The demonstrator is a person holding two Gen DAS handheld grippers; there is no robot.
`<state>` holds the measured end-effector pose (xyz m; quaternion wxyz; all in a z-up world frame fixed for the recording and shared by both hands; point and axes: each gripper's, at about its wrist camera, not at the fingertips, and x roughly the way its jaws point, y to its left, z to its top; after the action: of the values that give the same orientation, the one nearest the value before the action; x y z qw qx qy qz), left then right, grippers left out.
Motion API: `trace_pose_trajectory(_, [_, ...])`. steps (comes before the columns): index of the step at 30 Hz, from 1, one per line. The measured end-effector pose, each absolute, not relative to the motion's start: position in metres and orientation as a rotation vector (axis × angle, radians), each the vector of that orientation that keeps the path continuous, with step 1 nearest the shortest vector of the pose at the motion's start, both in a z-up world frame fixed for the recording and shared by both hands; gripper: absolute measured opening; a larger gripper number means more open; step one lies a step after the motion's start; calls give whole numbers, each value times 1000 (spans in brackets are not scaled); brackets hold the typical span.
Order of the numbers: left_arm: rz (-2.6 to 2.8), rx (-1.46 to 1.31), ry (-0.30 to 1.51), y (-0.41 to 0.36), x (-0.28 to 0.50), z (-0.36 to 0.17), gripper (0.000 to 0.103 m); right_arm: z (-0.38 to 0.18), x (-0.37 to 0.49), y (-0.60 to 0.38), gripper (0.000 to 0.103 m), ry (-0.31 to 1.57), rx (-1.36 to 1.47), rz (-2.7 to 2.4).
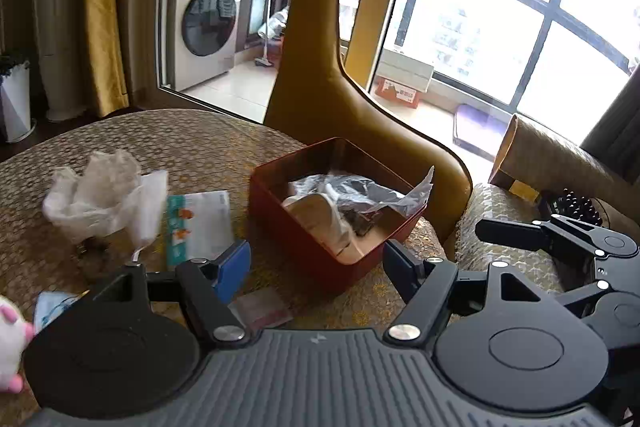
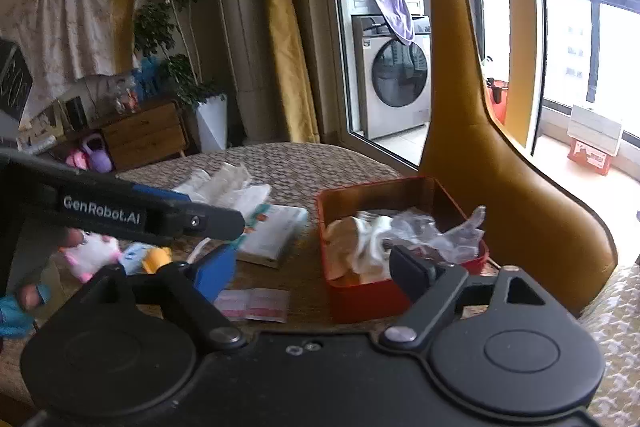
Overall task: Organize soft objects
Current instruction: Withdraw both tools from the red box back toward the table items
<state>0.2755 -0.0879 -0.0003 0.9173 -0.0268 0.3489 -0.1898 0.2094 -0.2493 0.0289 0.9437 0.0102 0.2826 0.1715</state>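
Observation:
A red box (image 1: 308, 251) (image 2: 360, 301) stands on the round table and holds a beige soft item (image 1: 320, 213) (image 2: 344, 231), white cloth and crumpled clear plastic (image 1: 372, 193) (image 2: 440, 231). My left gripper (image 1: 318, 267) is open and empty, just in front of the box. My right gripper (image 2: 312, 269) is open and empty, near the box's front left corner. A white-and-pink plush toy (image 2: 92, 253) (image 1: 10, 343) and a blue-and-orange plush (image 2: 146, 257) lie at the table's left. A crumpled plastic bag (image 1: 100, 197) (image 2: 224, 187) and a tissue pack (image 1: 200, 223) (image 2: 272, 229) lie left of the box.
A pink-and-white packet (image 1: 264, 309) (image 2: 256, 303) lies at the table's front. A yellow chair back (image 1: 332, 75) (image 2: 492, 163) rises behind the box. The left gripper's body (image 2: 120, 211) crosses the right wrist view. A cushioned seat (image 1: 512, 247) is to the right.

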Motion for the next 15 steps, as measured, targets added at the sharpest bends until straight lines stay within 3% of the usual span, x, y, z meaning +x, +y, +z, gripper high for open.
trace_pose_trajectory(4, [-373,-62,705,-67,258,3,73,34,199,-236,90,565,41,370])
trace_pose_trajectory(6, [-377,-71,707,-57,250,3,81,34,194,-228,91,564,40,389])
trace_pose_trajectory(15, [-315,-106,706,-1,227,-3,87,28,177,-193,92,574,24,452])
